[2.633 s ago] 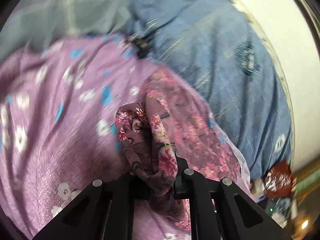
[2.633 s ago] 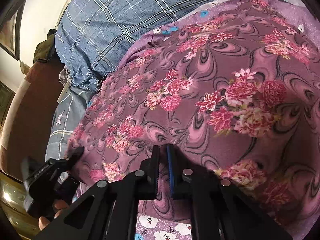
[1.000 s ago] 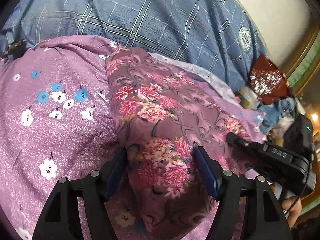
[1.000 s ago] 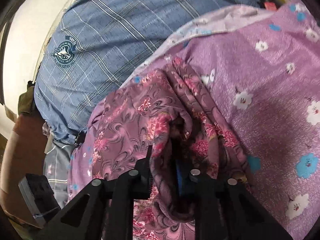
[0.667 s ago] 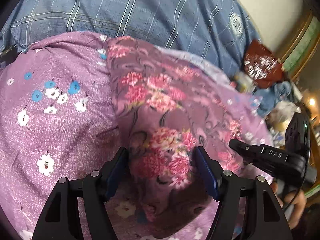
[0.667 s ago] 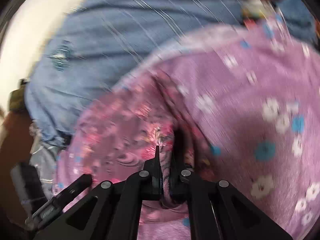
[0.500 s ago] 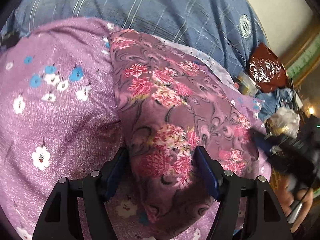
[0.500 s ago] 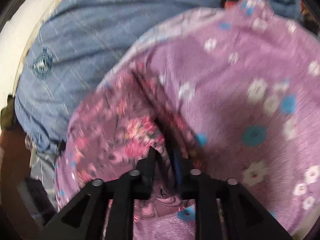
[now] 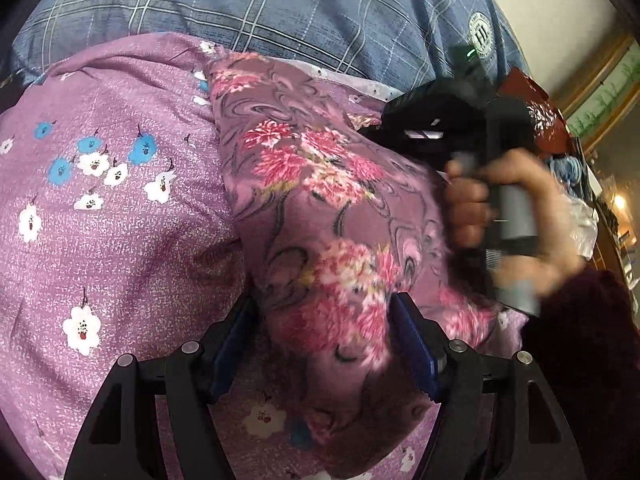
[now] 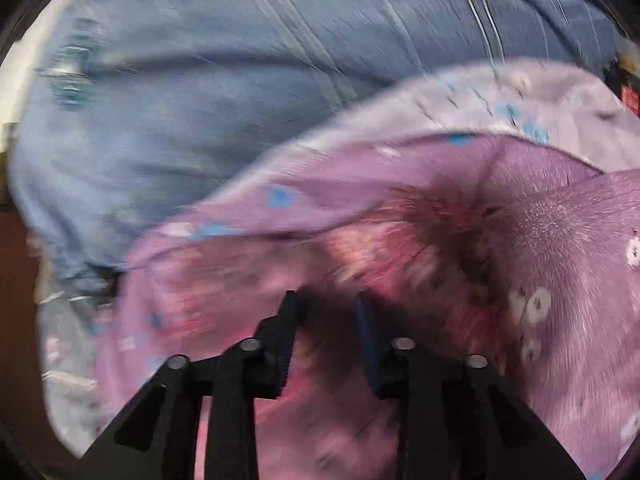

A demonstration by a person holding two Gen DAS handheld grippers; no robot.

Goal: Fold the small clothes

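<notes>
A folded maroon cloth with pink flowers lies on a purple floral sheet. My left gripper is open, its jaws standing on either side of the cloth's near end. My right gripper is open and empty over the same flowered cloth; its own view is blurred by motion. It also shows in the left wrist view, held by a hand over the cloth's right side.
A blue checked blanket lies behind the purple sheet. A dark red bag and clutter sit at the far right. A pale wall stands beyond.
My right gripper has let go of the cloth, opened, and swung over its right side. My left gripper stays open around the near end.
</notes>
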